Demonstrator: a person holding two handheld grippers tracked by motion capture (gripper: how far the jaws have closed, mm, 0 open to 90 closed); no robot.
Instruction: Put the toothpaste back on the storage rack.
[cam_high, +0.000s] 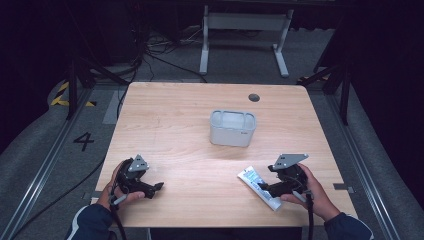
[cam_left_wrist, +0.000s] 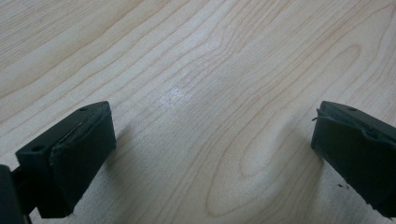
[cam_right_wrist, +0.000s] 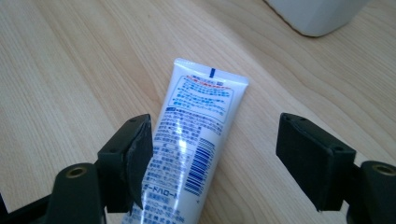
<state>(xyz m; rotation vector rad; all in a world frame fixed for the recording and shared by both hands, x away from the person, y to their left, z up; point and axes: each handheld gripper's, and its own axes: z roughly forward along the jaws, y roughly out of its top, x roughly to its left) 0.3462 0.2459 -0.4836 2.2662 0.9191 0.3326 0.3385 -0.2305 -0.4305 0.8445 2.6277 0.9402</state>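
A white tube (cam_high: 256, 186) with blue print and a barcode lies flat on the wooden table (cam_high: 175, 125) at the front right. My right gripper (cam_high: 265, 189) is low over it, and in the right gripper view the tube (cam_right_wrist: 196, 130) runs between the open jaws of the right gripper (cam_right_wrist: 215, 154). One jaw sits at the tube's edge and the other stands well off it. At the front left, my left gripper (cam_high: 155, 189) rests close to the table. Its jaws are spread wide in the left gripper view, with bare wood between them (cam_left_wrist: 210, 149).
A white rectangular bin (cam_high: 232, 129) stands near the middle of the table, and its corner (cam_right_wrist: 317, 16) appears beyond the tube. A dark round hole (cam_high: 254, 97) lies near the far edge. A white frame (cam_high: 245, 30) and cables sit on the floor behind.
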